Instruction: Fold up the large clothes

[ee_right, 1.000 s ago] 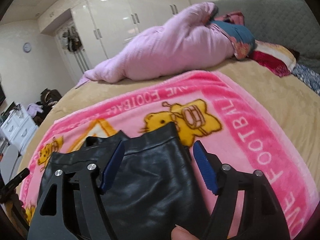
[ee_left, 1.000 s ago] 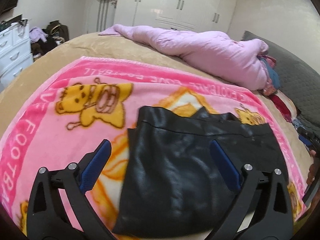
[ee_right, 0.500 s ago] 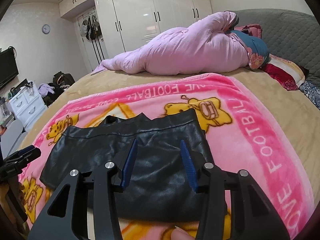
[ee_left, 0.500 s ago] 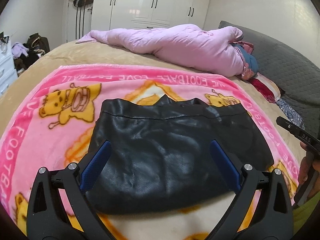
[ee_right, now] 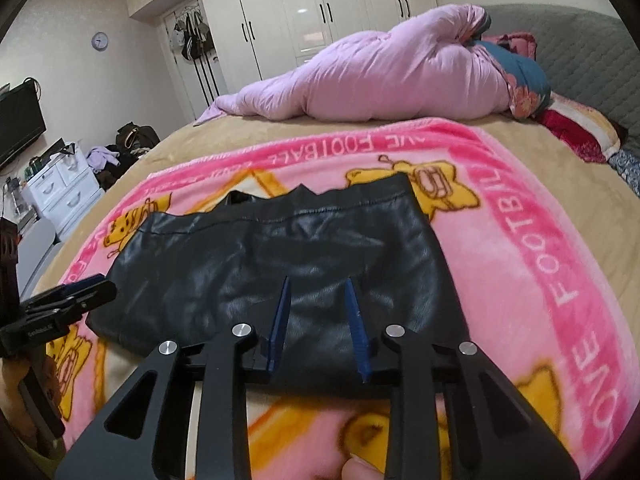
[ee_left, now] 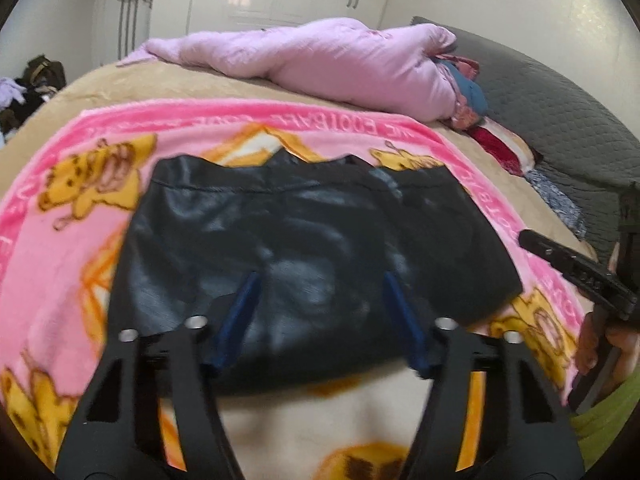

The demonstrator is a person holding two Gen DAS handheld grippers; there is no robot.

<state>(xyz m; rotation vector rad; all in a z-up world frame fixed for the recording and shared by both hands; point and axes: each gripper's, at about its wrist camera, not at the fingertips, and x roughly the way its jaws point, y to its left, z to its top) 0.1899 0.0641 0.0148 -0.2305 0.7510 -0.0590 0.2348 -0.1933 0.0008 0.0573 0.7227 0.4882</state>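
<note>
A black leather-look garment (ee_left: 312, 256) lies folded into a flat rectangle on the pink cartoon blanket (ee_left: 72, 248); it also shows in the right wrist view (ee_right: 280, 264). My left gripper (ee_left: 320, 280) hovers above the garment's near edge, its blue-padded jaws partly open and holding nothing. My right gripper (ee_right: 316, 284) hovers above the near edge too, jaws narrowly open and empty. The right gripper shows at the right edge of the left wrist view (ee_left: 576, 272). The left gripper shows at the left edge of the right wrist view (ee_right: 68, 300).
A lilac duvet (ee_right: 380, 80) lies bundled across the far side of the tan bed (ee_right: 256, 140). Pillows (ee_right: 576, 136) and a grey headboard (ee_left: 552, 112) are at the right. White drawers (ee_right: 64, 188) and wardrobes (ee_right: 320, 12) stand beyond.
Both grippers have pulled back toward me from the garment. Both pairs of jaws have narrowed. The garment lies flat and has not moved.
</note>
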